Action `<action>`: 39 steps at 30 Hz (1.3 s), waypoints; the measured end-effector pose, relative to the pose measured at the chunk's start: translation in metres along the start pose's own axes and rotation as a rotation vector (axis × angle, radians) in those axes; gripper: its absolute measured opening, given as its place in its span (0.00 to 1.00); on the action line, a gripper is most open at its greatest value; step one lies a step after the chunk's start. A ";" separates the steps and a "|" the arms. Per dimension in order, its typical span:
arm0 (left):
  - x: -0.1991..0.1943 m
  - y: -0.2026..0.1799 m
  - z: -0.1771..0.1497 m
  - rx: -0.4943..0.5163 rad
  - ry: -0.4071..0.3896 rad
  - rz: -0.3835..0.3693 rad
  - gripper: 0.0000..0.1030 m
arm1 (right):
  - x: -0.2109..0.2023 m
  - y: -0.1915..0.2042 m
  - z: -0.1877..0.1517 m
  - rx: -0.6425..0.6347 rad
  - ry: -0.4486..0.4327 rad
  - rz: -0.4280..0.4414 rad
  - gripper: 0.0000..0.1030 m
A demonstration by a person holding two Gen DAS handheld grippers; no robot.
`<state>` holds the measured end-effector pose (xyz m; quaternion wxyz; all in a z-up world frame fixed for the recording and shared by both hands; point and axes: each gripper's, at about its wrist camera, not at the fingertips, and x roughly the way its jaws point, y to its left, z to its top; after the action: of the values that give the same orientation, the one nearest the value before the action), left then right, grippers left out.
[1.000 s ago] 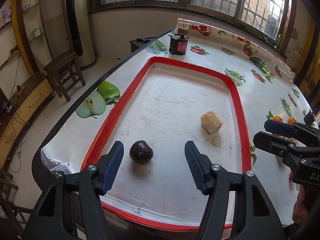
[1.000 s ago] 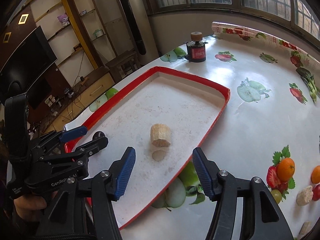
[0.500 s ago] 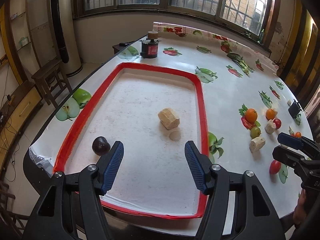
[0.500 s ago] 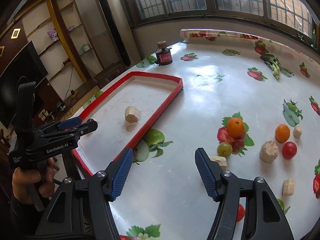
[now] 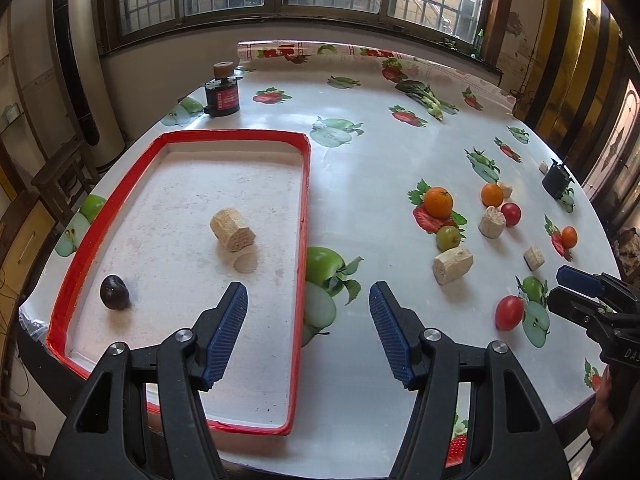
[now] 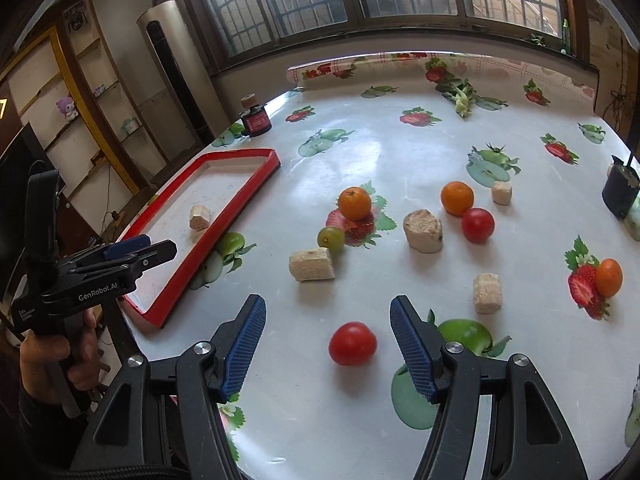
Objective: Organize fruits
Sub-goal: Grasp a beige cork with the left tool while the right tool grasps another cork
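A red-rimmed white tray [image 5: 305,216] holds a dark plum [image 5: 114,298] and a beige chunk [image 5: 233,230]. My left gripper [image 5: 308,320] hangs open and empty above the tray's right rim. To the right, loose on the fruit-print cloth, lie two oranges [image 6: 354,203] [image 6: 457,198], a green grape [image 6: 331,238], a small orange [image 6: 609,277], two red tomatoes and several beige chunks [image 6: 312,265]. The nearer tomato [image 6: 352,343] rests on the table between the spread fingers of my open right gripper [image 6: 328,344], and the pads are clear of it.
A black jar with a cork lid [image 5: 222,94] stands beyond the tray. A black cup [image 6: 621,196] sits at the far right. The round table's edge runs close under both grippers. A wooden stool [image 5: 60,176] stands on the floor to the left.
Both grippers have swung right, off the tray. The right one left the beige chunk in the tray and now hangs over the loose fruit, around a red tomato, its jaws slightly wider.
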<state>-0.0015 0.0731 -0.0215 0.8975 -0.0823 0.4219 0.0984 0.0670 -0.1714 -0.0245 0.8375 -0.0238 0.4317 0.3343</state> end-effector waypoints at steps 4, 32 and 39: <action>0.000 -0.014 0.000 0.023 0.002 -0.014 0.64 | -0.006 -0.017 -0.010 0.036 -0.001 -0.019 0.65; 0.056 -0.100 0.014 0.117 0.124 -0.170 0.64 | -0.002 -0.070 -0.025 0.100 -0.013 -0.165 0.64; 0.079 -0.106 0.019 0.082 0.160 -0.190 0.64 | 0.014 -0.073 -0.010 0.082 0.005 -0.212 0.64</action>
<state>0.0880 -0.0162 -0.0640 0.8689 -0.0925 0.4861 -0.0114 0.1082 -0.2234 -0.0589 0.8674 -0.0358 0.4420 0.2259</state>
